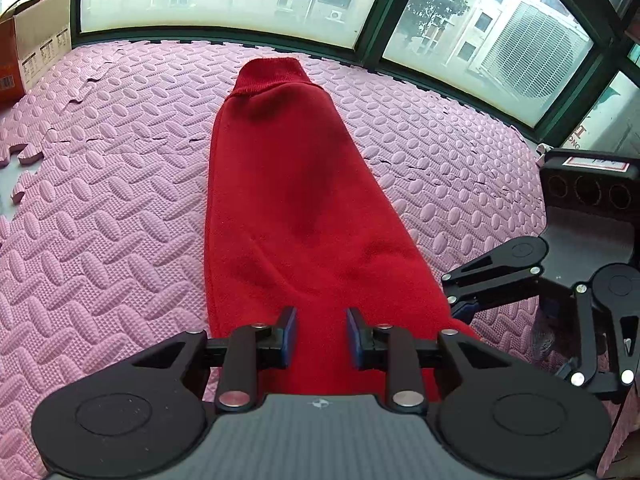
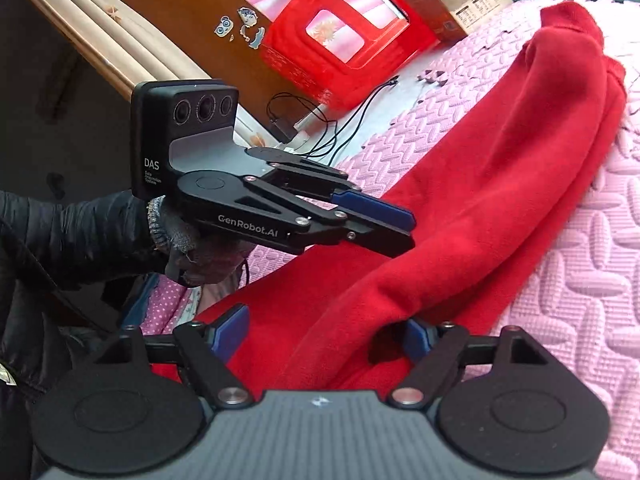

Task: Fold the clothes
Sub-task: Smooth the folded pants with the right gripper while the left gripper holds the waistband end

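Two grippers – red sweater (image 1: 288, 200) between both fingers' pads | pink mat (image 1: 100, 208).

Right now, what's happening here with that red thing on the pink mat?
A person is folding a red sweater laid lengthwise on the pink foam mat. The left hand-held gripper hovers over its near end, fingers slightly apart, apparently gripping nothing. The right hand-held gripper sits wide open at the sweater's near edge, cloth between its fingers but not pinched.
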